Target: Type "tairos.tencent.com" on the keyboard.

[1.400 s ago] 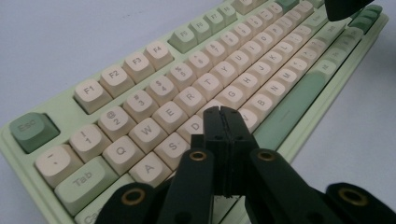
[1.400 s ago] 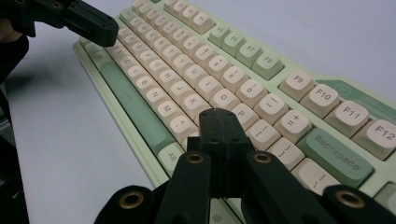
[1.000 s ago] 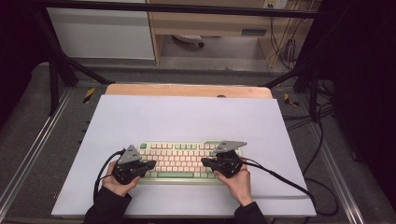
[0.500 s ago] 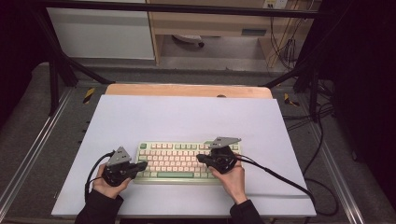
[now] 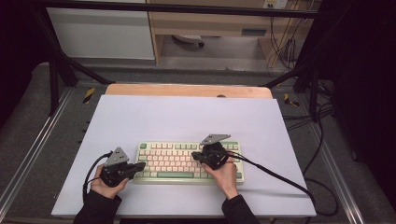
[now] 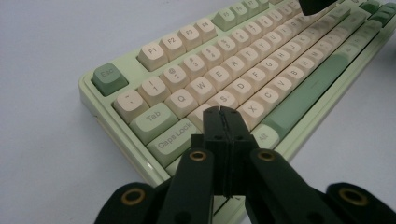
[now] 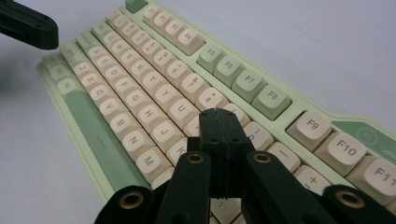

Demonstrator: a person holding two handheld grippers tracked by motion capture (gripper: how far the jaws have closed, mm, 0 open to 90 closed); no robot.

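Plainly, both pairs of jaws are pressed together, empty: the left gripper (image 6: 223, 122) over the A key, the right gripper (image 7: 218, 122) mid-rows. The keyboard (image 5: 173, 160) lies low-centre on the bench (image 5: 187, 116); probably rigid, fairly heavy, with keycaps that pop off, so grip its end edges.
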